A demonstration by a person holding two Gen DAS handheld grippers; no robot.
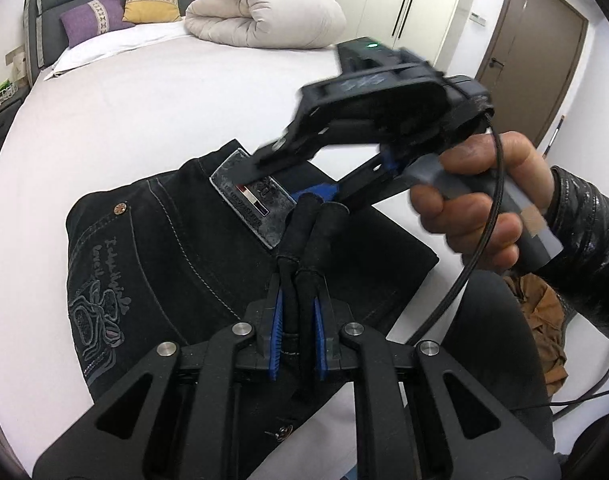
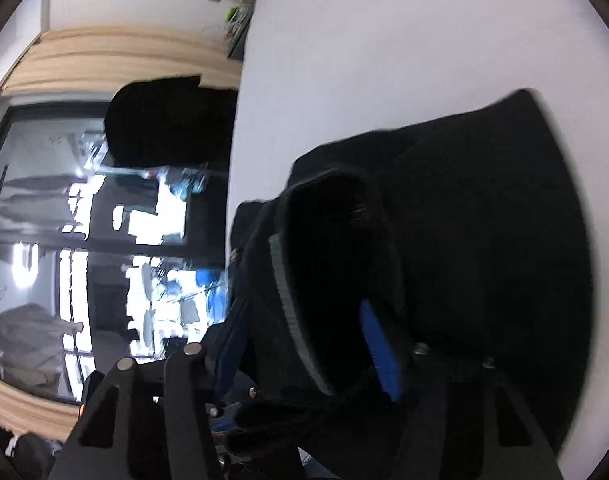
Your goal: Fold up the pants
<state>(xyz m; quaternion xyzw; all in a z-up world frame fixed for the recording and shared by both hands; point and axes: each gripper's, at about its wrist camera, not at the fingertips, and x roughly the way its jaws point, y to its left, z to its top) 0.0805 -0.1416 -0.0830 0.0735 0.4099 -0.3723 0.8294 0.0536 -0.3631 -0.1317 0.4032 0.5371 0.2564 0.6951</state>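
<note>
Nearest the left wrist camera, the left gripper (image 1: 318, 210) is seen with its two black padded fingers (image 1: 300, 236) brought together side by side, their tips resting over the waistband area of the black denim pants (image 1: 156, 240); no cloth is visibly caught between them. The pants are seen folded into a compact dark bundle lying on the white bed sheet (image 1: 144, 100), near the bed's front edge. Pale contrast stitching is shown along the seams, a copper rivet is set at a pocket corner, grey embroidery with script lettering is worked on the back pocket, and a worn grey rectangular leather waistband patch (image 1: 250, 196) is partly covered by the right gripper (image 1: 256, 164). That gripper is held in the person's right hand (image 1: 476, 204) above the pants, just beyond the left fingers.

In the blurred right wrist view, a thick fold of the black pants (image 2: 464, 216) is seen between the right gripper's (image 2: 304, 304) blue-edged fingers (image 2: 378, 352), which appear clamped on it.

Farther back on the bed, a rolled cream quilt (image 1: 260, 8), a yellow pillow (image 1: 152, 2) and a purple pillow (image 1: 92, 18) are seen.
</note>
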